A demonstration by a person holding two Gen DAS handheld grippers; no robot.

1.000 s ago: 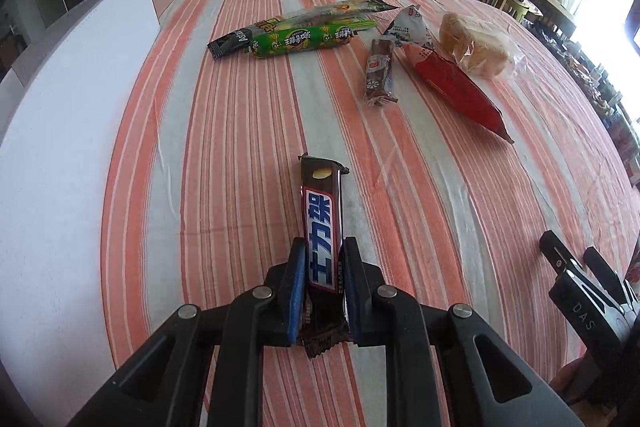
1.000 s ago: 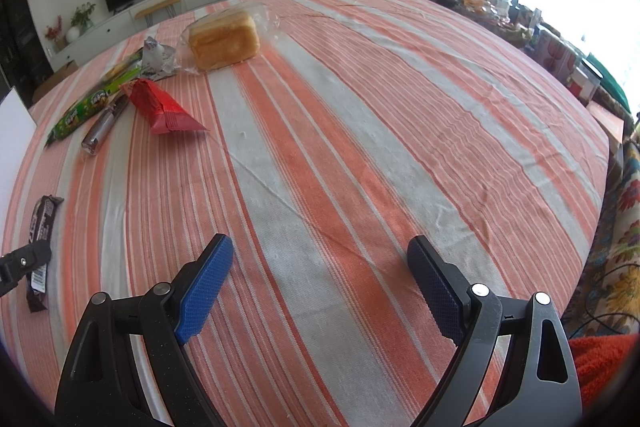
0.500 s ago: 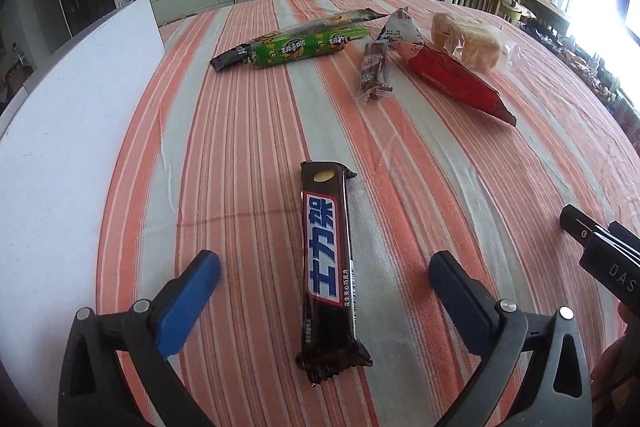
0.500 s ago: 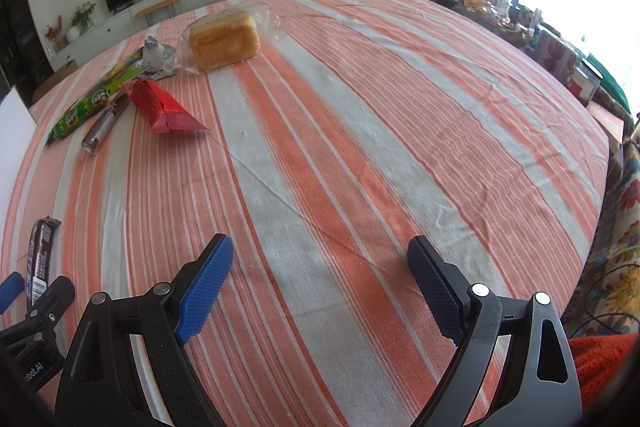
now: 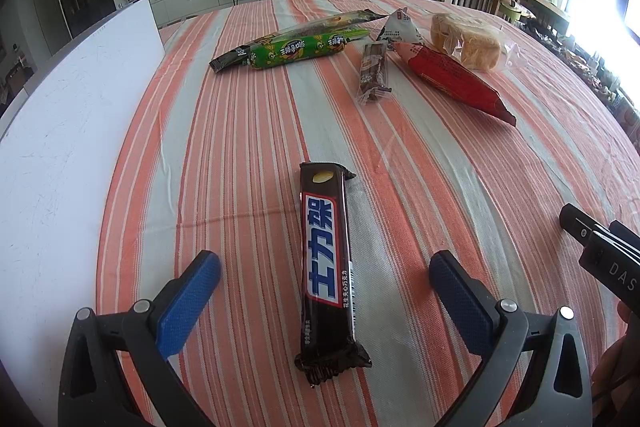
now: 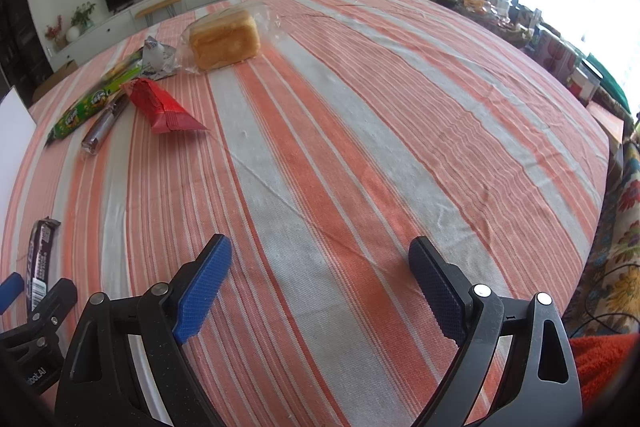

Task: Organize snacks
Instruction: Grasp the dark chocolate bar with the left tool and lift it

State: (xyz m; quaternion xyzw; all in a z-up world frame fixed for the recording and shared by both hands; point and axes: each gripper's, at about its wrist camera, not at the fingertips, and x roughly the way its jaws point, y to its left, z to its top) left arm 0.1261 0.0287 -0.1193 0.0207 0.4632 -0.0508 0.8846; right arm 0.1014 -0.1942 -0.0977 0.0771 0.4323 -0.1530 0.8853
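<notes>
1. Snacks sit on a striped tablecloth [image 5: 440,187], and the job is to tidy them.
2. The chocolate bar [image 5: 327,263] lies flat on the cloth, alone and close to the person. It points straight away from the left gripper [image 5: 324,287]. It looks like it was put here on purpose, maybe as the start of a neat row.
3. The left gripper has its jaws wide apart. The bar lies between the two blue pads, but neither pad touches it. So nothing is holding the bar.
4. The other snacks lie together at the far end of the table, well apart from the bar. There is a green snack pack [image 5: 298,47], a small brown bar [image 5: 374,73], a red packet [image 5: 452,77], a little white packet [image 5: 400,27] and a bagged bread [image 5: 470,41]. They point every which way, so they likely still need sorting.
5. The right gripper [image 6: 320,287] hangs over bare cloth with its jaws wide too, and it holds nothing. It seems to be waiting for its turn.
6. A white board [image 5: 64,131] lies along the left side of the table. What it is for cannot be told.
</notes>
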